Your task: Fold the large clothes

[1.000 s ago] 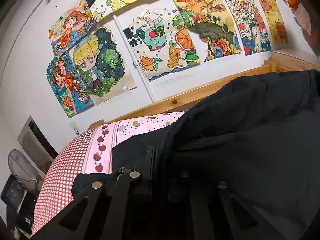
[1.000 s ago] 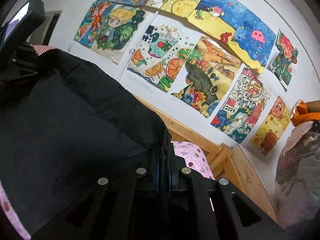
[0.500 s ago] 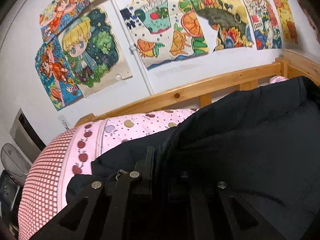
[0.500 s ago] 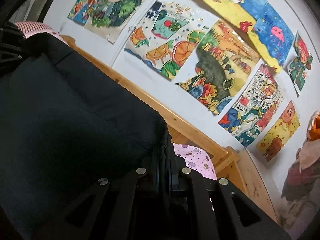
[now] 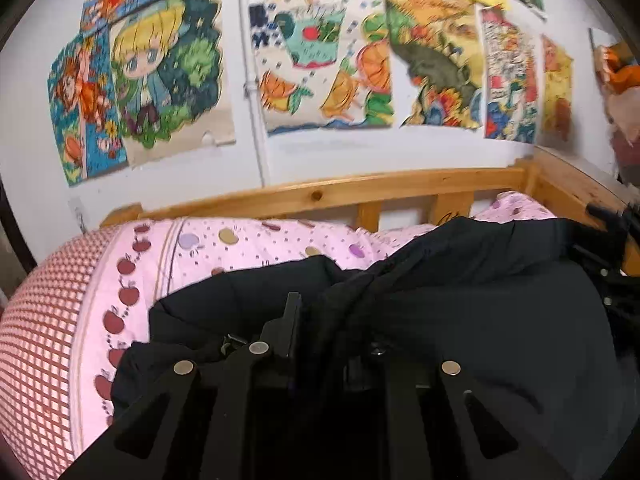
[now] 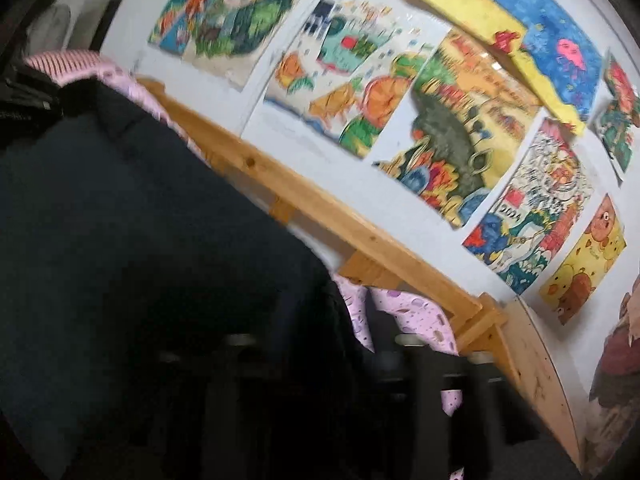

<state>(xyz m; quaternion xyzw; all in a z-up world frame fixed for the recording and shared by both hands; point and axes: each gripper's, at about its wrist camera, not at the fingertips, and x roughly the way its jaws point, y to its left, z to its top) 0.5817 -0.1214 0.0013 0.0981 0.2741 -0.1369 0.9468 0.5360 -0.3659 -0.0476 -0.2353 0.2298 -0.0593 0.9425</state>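
Black garment [image 5: 472, 320] spread over pink bedding [image 5: 248, 248] on bed, near wooden rail [image 5: 360, 192] and wall drawings [image 5: 320, 64]; left tool [image 5: 320, 336] clamped on bunched edge of garment; right tool [image 6: 368, 360] blurred, grip impossible to tell, garment at left [image 6: 140, 240]

Wood rail [image 5: 360, 194] close ahead, blocking.
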